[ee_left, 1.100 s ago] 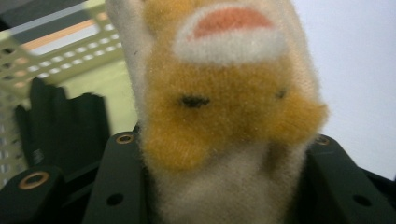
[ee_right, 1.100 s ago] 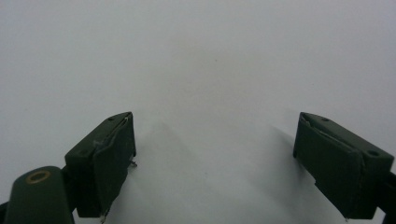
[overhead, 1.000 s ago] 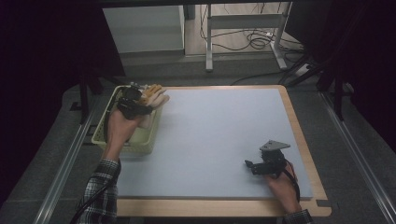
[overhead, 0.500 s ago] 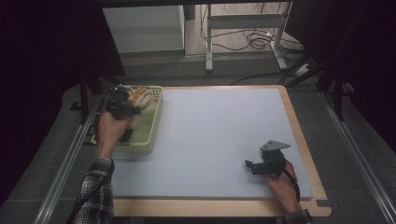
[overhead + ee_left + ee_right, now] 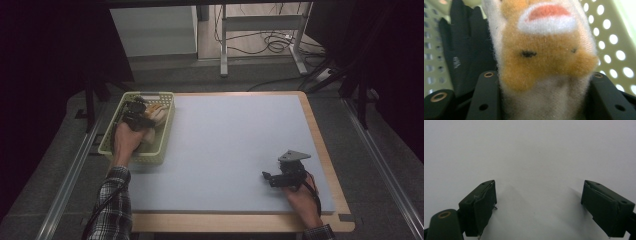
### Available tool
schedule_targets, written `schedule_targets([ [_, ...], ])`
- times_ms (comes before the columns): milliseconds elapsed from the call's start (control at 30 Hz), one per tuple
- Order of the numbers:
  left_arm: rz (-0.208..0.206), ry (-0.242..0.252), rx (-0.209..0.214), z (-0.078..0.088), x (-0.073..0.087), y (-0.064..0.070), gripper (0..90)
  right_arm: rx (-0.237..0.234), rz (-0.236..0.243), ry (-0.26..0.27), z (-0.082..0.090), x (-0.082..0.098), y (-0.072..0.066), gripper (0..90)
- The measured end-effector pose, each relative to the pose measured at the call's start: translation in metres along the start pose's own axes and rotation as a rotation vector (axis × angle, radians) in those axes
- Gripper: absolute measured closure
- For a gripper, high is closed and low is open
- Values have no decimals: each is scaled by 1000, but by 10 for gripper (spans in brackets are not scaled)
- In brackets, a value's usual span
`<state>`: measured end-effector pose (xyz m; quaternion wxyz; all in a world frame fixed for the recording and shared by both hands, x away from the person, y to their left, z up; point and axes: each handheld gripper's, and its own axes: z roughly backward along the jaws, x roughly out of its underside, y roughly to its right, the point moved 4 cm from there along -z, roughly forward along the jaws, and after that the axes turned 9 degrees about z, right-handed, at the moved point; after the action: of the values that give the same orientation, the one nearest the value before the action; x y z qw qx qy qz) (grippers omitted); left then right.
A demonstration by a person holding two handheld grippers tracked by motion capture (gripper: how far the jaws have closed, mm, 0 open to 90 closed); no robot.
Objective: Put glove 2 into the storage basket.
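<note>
Pale blue mat (image 5: 235, 150) covers the table. At upper left of the high view, the left gripper (image 5: 134, 114) clamps a plush toy (image 5: 544, 55) inside the green basket (image 5: 159, 145), its jaws having just been opening slightly. At lower right, the right gripper (image 5: 272, 178) rests with jaws spread and empty.

Left forearm in a plaid sleeve (image 5: 114, 205) comes up from the near edge and stretches forward and slightly right. Left hand (image 5: 125, 141) wraps the body of the left tool (image 5: 136, 114), which points away from the person and tips downward at the far left. Seen along that tool (image 5: 541, 95), the two black jaws stand moderately apart, pads pressing both flanks of something soft clamped between them; they have just been easing open a little.

Right hand (image 5: 300, 197) rests near the front right edge of the worktop, wrist low. Right tool (image 5: 272, 178) lies level, pointing left. Its jaws (image 5: 544, 207) are spread wide, with nothing between them.
</note>
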<state>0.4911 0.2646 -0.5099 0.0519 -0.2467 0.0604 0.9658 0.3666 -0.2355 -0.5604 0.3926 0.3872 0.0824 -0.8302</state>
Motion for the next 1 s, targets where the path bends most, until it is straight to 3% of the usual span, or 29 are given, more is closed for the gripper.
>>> schedule_targets([
  [300,-6,-102,53,-29,-3,13,471,0,1,0,0,0,0,127],
  [400,-18,-200,45,-43,3,15,367,1,1,0,0,0,0,127],
  [533,-5,-206,37,-43,6,8,215,1,1,0,0,0,0,127],
  [667,-37,-191,54,-26,6,6,105,1,1,0,0,0,0,127],
  [733,-58,-159,46,-10,4,6,101,1,1,0,0,0,0,127],
  [833,-45,-97,53,12,-1,-1,112,1,1,0,0,0,0,127],
  [900,-8,-40,18,27,-4,-10,186,1,1,0,0,0,0,127],
  [1000,26,-15,-37,30,-1,-23,398,1,1,0,0,0,0,127],
])
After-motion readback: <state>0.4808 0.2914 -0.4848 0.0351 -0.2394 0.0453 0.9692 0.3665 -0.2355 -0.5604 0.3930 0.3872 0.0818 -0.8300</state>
